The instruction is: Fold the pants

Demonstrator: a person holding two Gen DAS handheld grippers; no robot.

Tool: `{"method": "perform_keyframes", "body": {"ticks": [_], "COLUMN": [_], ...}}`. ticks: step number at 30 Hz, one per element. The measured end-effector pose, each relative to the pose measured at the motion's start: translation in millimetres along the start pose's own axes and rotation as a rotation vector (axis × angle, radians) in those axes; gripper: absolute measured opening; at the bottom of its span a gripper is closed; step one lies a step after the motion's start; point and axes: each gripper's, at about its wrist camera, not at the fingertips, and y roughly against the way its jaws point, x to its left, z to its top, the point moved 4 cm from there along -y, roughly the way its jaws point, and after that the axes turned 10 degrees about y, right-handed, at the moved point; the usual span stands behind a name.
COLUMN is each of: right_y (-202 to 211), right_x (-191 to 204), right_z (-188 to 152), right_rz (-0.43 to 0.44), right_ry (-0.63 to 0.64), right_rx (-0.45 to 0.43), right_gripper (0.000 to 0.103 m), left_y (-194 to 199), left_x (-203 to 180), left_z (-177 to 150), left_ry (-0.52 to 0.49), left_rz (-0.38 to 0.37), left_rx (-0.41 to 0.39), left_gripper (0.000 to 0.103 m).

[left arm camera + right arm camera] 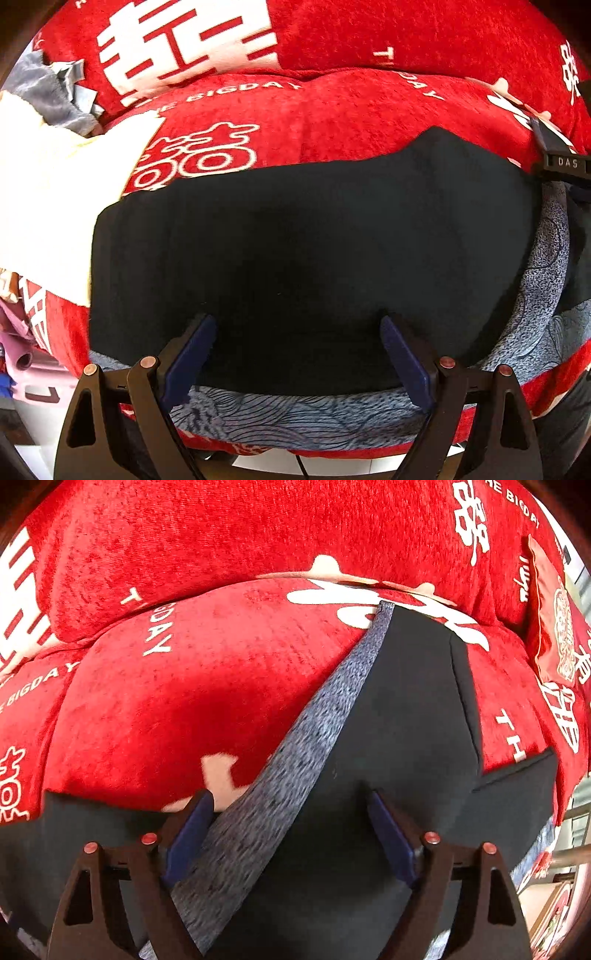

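Note:
Black pants lie spread on a red sofa cover, with a grey-blue patterned band along their near edge. My left gripper hangs open just above the dark cloth, and nothing sits between its blue pads. In the right wrist view the pants show a folded black panel crossed by a speckled grey-blue strip. Over that strip and panel my right gripper stands open, its pads apart from the fabric.
A white cloth and a grey fleece piece lie at the left of the sofa. A black part marked DAS shows at the right edge. A red printed cushion leans at the right. The sofa's front edge runs below the pants.

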Motion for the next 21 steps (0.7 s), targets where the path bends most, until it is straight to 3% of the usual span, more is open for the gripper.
{"method": "perform_keyframes", "body": {"ticks": [2,3,4,5,9,10,13,17,21], "right_y": [2,6,14,21,60,65,68,62,69], "right_x": [-8,-12,-18,-21,-47,-54,-67,-60,-45], "right_z": [-5,-7,-12,-15,-54,-69,-104,-138,-148], "right_rz": [-0.009,0.013,0.027,0.025,0.001,0.004,0.008,-0.012,-0.040], "right_ry": [-0.005,-0.016,-0.027,-0.029,-0.062,-0.078,-0.086,-0.009,0.101], "right_rx": [0.001,-0.001,-0.003,-0.013,-0.082,-0.082,-0.077,-0.044,-0.041], "right_gripper": [0.046,0.039,0.022,0.018,0.014,0.009,0.009,0.009,0.013], "left_y": [-4,-4,-4,-4,3,5,10,13,13], "left_x": [-4,-6,-8,-10,-24,-29,-49,-78,-82], "left_z": [0,0,-2,-3,-11,-13,-20,-35,-40], "left_ry": [0.000,-0.001,-0.005,-0.012,-0.042,-0.048,-0.087,-0.168,-0.170], "left_rz": [-0.005,-0.010,-0.012,-0.014,-0.047,-0.055,-0.080,-0.099,-0.079], "left_rx": [0.015,0.020,0.022,0.021,0.025,0.025,0.020,0.017,-0.027], "left_gripper": [0.091,0.091,0.091,0.091,0.091,0.091,0.091,0.091,0.092]}}
